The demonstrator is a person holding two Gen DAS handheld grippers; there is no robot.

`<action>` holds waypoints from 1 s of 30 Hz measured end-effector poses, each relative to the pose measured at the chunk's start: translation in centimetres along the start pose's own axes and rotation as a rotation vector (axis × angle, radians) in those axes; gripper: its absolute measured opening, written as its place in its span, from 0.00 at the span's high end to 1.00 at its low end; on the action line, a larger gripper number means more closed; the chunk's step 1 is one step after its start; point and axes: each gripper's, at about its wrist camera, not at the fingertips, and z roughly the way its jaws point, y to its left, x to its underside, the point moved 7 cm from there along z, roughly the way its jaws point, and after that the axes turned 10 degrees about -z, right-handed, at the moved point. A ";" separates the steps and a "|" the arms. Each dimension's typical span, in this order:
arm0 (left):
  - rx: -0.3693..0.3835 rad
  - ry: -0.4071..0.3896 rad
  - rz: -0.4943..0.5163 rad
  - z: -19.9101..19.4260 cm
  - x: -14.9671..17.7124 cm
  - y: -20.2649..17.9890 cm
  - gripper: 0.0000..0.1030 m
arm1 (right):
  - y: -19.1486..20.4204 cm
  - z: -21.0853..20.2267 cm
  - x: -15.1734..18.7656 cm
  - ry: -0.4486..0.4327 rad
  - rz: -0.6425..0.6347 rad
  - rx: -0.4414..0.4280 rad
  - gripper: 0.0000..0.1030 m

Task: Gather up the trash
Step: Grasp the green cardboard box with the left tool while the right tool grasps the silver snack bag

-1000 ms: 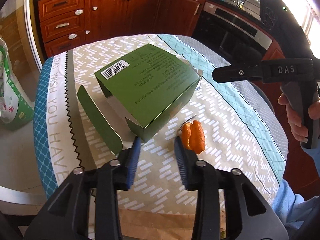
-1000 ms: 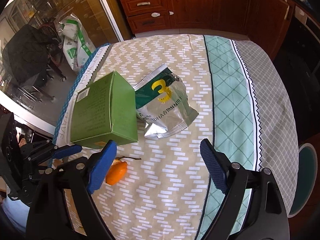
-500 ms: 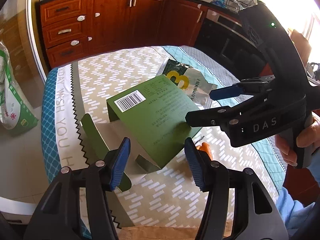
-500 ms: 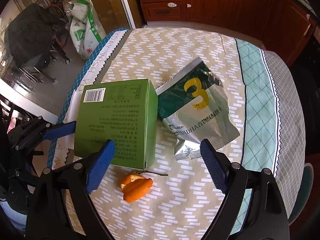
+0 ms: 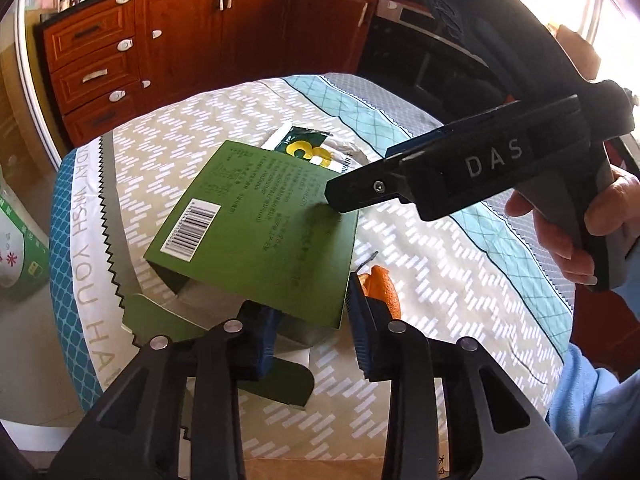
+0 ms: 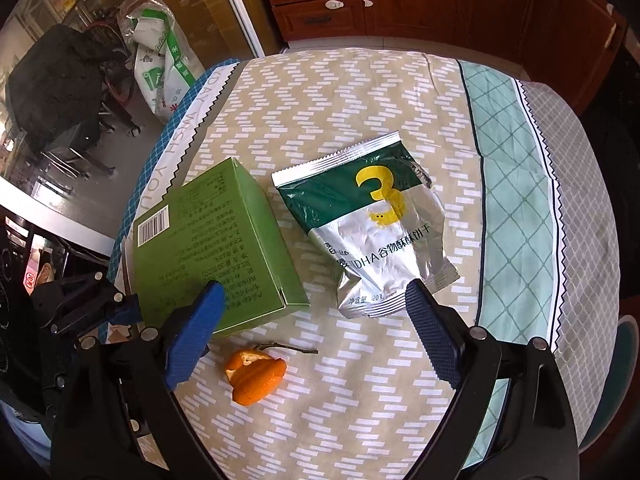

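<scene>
Left gripper (image 5: pixel 312 320): nearest tool to the green carton (image 5: pixel 260 232); jaws closing on the carton's near open end, one pad tucked under the top panel, the other outside the right corner; whether the pads are pressing yet, I cannot tell; carton lying flat, long axis running away from this gripper, end flaps splayed toward it.

Orange peel (image 6: pixel 256 376): lying just right of that corner, touching or nearly touching the outer pad; likely to be nudged.

Right gripper (image 6: pixel 312 336): released, jaws opening wide, nothing between the pads; hovering over the peel with the carton's corner at one pad and the foil snack pouch (image 6: pixel 372 224) at the other.

Pouch: lying flat just beyond the carton, crumpled.

Tablecloth (image 6: pixel 360 96): patterned, carrying all three items; cabinets (image 5: pixel 160 48) standing behind.
</scene>
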 end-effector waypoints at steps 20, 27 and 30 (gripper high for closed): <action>-0.056 -0.125 -0.229 -3.5 -3.1 3.4 0.75 | -2.9 1.3 2.3 0.011 0.017 0.029 0.31; -0.083 -0.099 -0.279 -3.6 -2.6 4.4 0.76 | -1.8 3.8 1.2 0.008 -0.074 0.115 0.53; -0.091 -0.089 -0.294 -3.3 -2.5 4.4 0.76 | -1.4 3.9 0.7 0.000 -0.104 0.126 0.76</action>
